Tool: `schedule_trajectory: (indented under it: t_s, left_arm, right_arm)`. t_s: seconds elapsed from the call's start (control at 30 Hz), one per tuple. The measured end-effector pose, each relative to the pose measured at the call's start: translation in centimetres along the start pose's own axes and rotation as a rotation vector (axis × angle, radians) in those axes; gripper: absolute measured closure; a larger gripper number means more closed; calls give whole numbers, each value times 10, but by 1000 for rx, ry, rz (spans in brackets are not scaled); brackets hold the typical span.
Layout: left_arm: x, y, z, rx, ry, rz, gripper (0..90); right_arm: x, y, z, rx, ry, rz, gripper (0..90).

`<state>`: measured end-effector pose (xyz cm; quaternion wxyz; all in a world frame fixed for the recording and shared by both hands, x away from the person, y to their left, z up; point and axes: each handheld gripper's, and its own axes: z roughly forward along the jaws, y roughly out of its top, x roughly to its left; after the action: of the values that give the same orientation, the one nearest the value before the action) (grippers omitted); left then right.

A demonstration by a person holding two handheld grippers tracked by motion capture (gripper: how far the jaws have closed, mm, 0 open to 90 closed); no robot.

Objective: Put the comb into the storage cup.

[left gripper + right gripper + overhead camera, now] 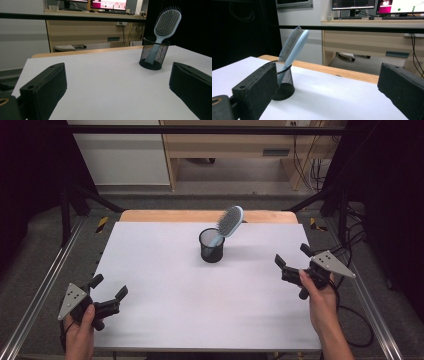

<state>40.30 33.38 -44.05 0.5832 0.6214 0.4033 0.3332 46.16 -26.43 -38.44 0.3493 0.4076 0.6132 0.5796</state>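
Observation:
A light blue hairbrush [229, 223] [165, 27] [294, 48] stands handle-down in a black mesh cup [212, 245] [154, 53] [284, 81], leaning to the right past the cup's rim. The cup sits at the middle back of the white table [175, 290]. My left gripper [109, 290] rests at the front left corner, open, with nothing between its jaws. At the right edge my right gripper [292, 255] is held open too, with nothing in it. Both are well clear of the cup.
A wooden strip [165, 215] runs along the table's far edge. Metal rails [42, 285] flank the table on both sides, with black frame posts [65, 205] behind. Cables [357, 315] lie on the floor at the right. A desk [230, 145] stands beyond.

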Motion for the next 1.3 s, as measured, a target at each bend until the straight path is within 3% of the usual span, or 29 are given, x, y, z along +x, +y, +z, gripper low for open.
schedule_trajectory:
  t_s: [0.17, 0.43, 0.7, 1.3]
  left_arm:
    - [1, 0, 0, -4, 5, 5, 17]
    - [1, -1, 0, -23, -14, -29, 17]
    - [-1, -2, 2, -23, -36, -16, 17]
    - [-14, -4, 11, 6, -89, 29, 16]
  right_arm:
    - [1, -17, -13, 11, 5, -6, 36]
    - [-2, -41, -29, 14, -9, -14, 35]
    - [-4, -59, -40, 18, 0, -25, 32]
    - [9, -78, -37, 27, 87, -36, 29]
